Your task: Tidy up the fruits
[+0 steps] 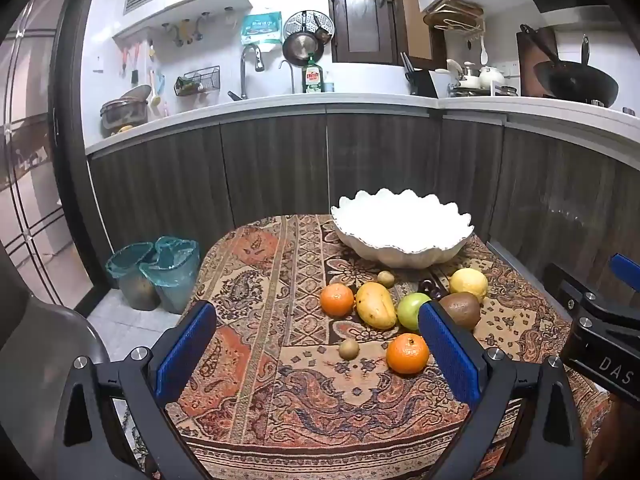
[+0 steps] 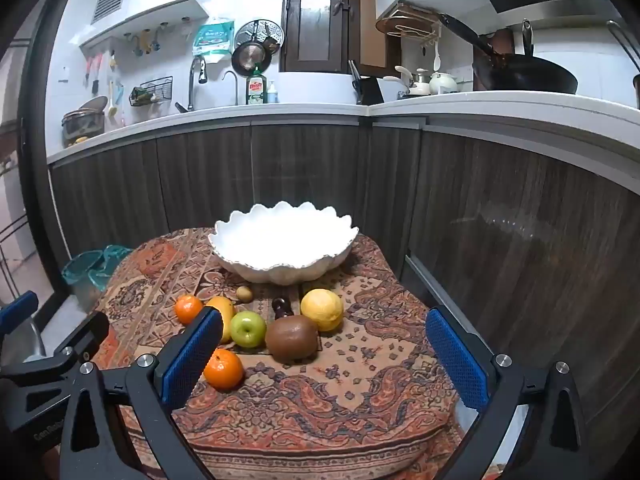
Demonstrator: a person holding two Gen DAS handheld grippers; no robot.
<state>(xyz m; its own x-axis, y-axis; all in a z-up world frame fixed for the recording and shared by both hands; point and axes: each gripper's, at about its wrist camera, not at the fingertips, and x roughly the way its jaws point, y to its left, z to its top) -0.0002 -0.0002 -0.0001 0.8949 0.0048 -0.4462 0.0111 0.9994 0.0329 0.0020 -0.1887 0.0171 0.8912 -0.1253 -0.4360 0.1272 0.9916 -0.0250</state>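
A white scalloped bowl (image 1: 402, 226) (image 2: 282, 240) stands empty at the far end of a small table with a patterned cloth (image 1: 280, 360) (image 2: 340, 392). In front of it lie two oranges (image 1: 337, 299) (image 1: 407, 353), a yellow mango (image 1: 375, 305), a green apple (image 1: 412, 310) (image 2: 248, 329), a brown kiwi (image 1: 462, 309) (image 2: 291, 338), a lemon (image 1: 469, 283) (image 2: 322, 309), a dark fruit (image 2: 282, 307) and two small brownish fruits (image 1: 386, 278) (image 1: 349, 349). My left gripper (image 1: 318, 356) hovers open above the near cloth. The right gripper (image 2: 324, 358) is open too, nothing between its fingers.
Dark wood cabinets under a white counter (image 1: 280, 100) wrap around behind and to the right of the table. Two bins with teal bags (image 1: 156, 276) stand on the floor at the left. A wok (image 2: 528, 74) and a sink tap (image 1: 246, 68) sit on the counter.
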